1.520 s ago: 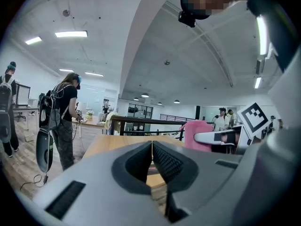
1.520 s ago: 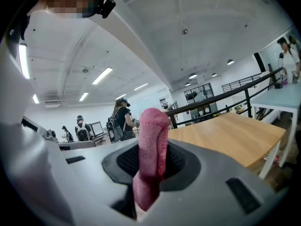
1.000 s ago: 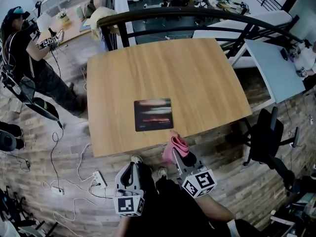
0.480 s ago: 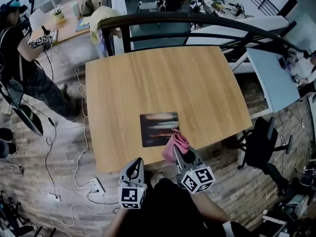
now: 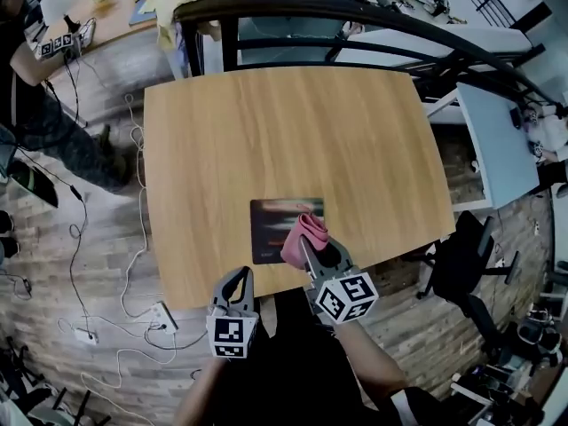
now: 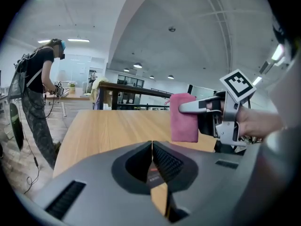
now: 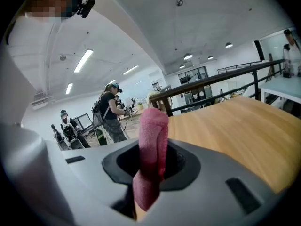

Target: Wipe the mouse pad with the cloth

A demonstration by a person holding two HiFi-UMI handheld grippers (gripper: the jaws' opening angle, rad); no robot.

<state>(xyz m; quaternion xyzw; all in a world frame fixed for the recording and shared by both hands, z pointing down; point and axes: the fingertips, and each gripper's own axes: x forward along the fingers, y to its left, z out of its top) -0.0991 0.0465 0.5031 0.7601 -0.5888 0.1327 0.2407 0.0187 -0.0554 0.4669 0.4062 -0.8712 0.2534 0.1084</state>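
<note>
A dark mouse pad [image 5: 273, 227] lies near the front edge of the wooden table [image 5: 284, 140]. My right gripper [image 5: 310, 248] is shut on a folded pink cloth [image 5: 302, 236], which hangs over the pad's right front corner. The cloth [image 7: 151, 154] stands pinched between the jaws in the right gripper view. In the left gripper view the cloth [image 6: 183, 117] and the right gripper [image 6: 221, 114] show to the right. My left gripper [image 5: 236, 284] is shut and empty, at the table's front edge left of the pad; its jaws [image 6: 152, 166] are pressed together.
A black railing [image 5: 355, 16] runs behind the table. A person [image 5: 40, 87] stands at the far left by another desk. A white table [image 5: 497, 140] and a black chair [image 5: 466, 260] sit to the right. Cables and a power strip [image 5: 160, 313] lie on the floor at the left.
The right gripper has carried the cloth forward from the table's front edge onto the pad's right front corner. The left gripper has come up to the table's edge.
</note>
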